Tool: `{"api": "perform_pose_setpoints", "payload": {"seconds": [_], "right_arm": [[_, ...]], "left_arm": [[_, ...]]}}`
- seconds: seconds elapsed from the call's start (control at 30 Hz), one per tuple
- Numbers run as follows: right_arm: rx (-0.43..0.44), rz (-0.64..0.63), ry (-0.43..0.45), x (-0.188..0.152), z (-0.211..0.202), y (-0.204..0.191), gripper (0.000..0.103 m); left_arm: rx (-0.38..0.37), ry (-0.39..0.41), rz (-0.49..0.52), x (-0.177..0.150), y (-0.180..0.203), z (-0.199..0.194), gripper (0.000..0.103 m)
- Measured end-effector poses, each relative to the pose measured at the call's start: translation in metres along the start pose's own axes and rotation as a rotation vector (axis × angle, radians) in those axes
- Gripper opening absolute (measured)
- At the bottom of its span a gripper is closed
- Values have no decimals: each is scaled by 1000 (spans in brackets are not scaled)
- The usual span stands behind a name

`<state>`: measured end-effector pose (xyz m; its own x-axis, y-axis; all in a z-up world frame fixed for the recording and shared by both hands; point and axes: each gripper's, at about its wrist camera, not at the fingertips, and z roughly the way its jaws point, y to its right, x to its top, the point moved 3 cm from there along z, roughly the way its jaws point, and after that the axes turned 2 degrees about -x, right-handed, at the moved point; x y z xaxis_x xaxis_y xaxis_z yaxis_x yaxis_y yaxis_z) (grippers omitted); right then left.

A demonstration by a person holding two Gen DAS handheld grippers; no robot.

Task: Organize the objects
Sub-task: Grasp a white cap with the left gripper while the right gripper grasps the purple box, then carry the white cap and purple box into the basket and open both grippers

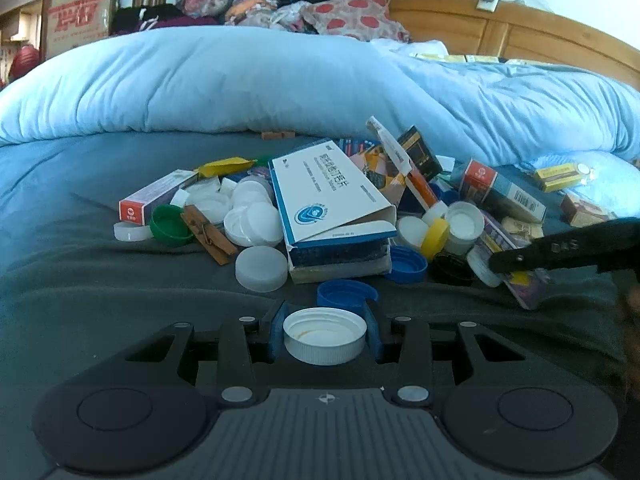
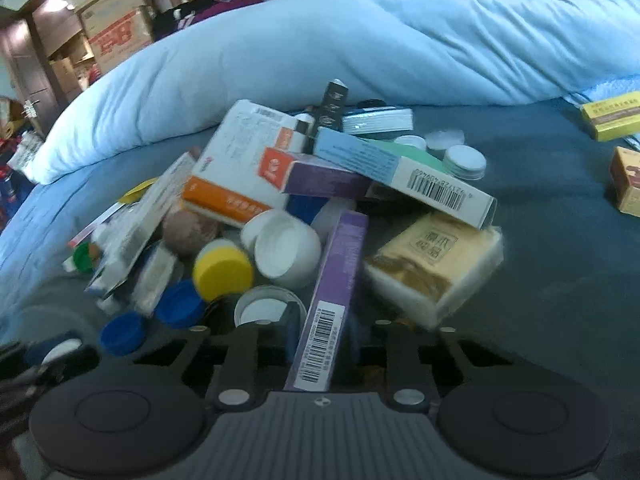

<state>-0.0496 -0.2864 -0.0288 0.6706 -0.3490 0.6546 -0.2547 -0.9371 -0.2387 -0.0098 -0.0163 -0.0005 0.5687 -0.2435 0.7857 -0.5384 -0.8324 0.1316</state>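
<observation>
Left tongs (image 1: 325, 334): blue fingers closed against a white cap (image 1: 325, 336), open side up, held low over the bed (image 1: 80, 264) just before the pile. Blue cap (image 1: 346, 293) directly beyond, partly hidden by the white one.

Right tongs (image 2: 320, 336): a purple box (image 2: 332, 304) stands on end between the fingers, barcode toward camera. Frame blurred and the fingers hidden by box and clutter; cannot tell whether they grip it.

Pile: white-blue box (image 1: 332, 196) on top, yellow cap (image 2: 222, 271), tissue pack (image 2: 436, 264) partly under a barcoded box (image 2: 404, 172). Quilt (image 1: 240, 84) behind. Right tongs' black tip enters the left view at the edge, cut off.
</observation>
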Motion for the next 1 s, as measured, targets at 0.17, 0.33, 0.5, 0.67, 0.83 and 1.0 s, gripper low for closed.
{"api": "perform_pose_setpoints", "payload": {"seconds": [0.17, 0.33, 0.5, 0.67, 0.83, 1.0], "right_arm": [[59, 9, 29, -8, -28, 0, 22], [23, -41, 13, -12, -25, 0, 28], [16, -36, 5, 3, -7, 2, 28], [49, -1, -16, 5, -9, 6, 20], [143, -16, 58, 8, -53, -7, 20], [207, -54, 161, 34, -86, -32, 20]], "left_arm": [[12, -8, -4, -5, -1, -3, 40], [13, -31, -9, -12, 1, -1, 41], [9, -27, -2, -11, 5, 1, 41], [18, -40, 9, -13, 9, 3, 39], [41, -20, 13, -20, 10, -12, 38], [104, 90, -34, -1, -1, -52, 38]]}}
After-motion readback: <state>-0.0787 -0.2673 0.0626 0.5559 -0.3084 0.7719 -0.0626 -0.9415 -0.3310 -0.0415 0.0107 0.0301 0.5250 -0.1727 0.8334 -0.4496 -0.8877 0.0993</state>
